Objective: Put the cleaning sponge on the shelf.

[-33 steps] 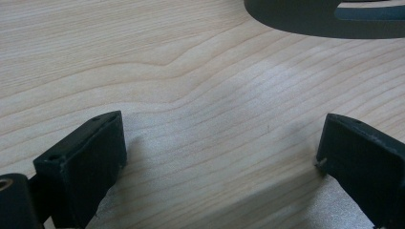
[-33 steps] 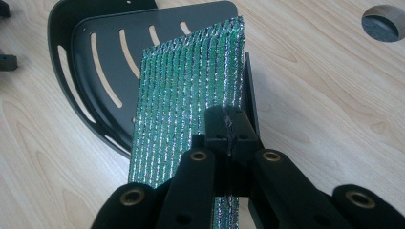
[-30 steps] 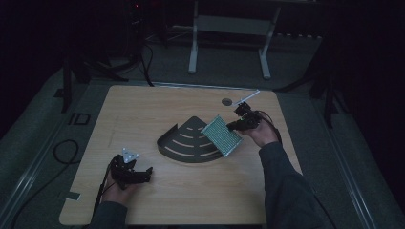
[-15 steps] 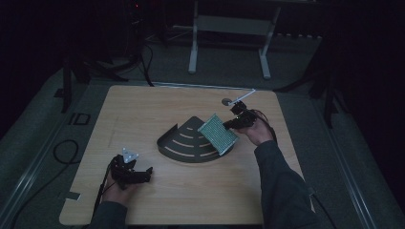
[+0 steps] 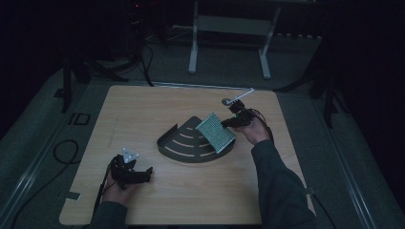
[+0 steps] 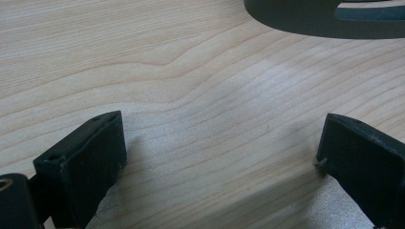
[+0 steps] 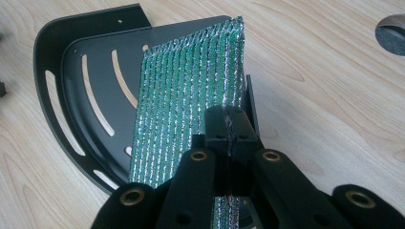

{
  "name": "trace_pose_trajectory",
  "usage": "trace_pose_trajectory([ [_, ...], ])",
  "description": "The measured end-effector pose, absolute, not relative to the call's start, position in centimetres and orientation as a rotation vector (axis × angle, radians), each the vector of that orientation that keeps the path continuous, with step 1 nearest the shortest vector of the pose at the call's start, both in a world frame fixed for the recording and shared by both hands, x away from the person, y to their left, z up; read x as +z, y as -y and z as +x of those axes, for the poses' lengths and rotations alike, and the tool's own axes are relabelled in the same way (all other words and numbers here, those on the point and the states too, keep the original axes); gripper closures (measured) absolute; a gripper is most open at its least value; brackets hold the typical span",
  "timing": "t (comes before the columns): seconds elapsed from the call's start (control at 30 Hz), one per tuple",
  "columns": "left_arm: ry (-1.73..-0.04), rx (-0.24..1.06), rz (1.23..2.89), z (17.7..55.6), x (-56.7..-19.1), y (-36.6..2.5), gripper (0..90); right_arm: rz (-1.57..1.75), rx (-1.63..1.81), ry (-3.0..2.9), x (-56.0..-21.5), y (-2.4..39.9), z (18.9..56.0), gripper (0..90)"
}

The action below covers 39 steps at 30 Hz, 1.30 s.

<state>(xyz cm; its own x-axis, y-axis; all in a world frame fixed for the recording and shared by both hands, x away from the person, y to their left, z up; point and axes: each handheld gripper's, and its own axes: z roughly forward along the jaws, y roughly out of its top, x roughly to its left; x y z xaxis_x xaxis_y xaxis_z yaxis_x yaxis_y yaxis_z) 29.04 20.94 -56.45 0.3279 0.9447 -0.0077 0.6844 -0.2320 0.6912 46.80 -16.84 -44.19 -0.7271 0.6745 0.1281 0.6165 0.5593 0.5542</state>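
The right gripper (image 7: 228,125) has its fingers pinched tight on one edge of a green-and-silver mesh sheet (image 7: 186,100), tilted over the black fan-shaped tray (image 5: 184,143) — best lowered flat, inside the rim. Left gripper (image 6: 219,157), fingers wide, idles near the tray on the desk (image 5: 143,109).

Pale wooden table (image 5: 157,109) with a round hole (image 5: 226,101); white metal stand (image 5: 229,28) behind it.
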Motion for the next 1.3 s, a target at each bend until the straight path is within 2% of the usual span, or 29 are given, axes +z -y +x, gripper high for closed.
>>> trace_pose_trajectory([
  [1.3, -1.429, 0.565, 1.996, 29.0, -56.5, -20.9, 3.0, 1.108, 0.8, -2.701, -46.6, 14.8, 47.5, 89.6],
])
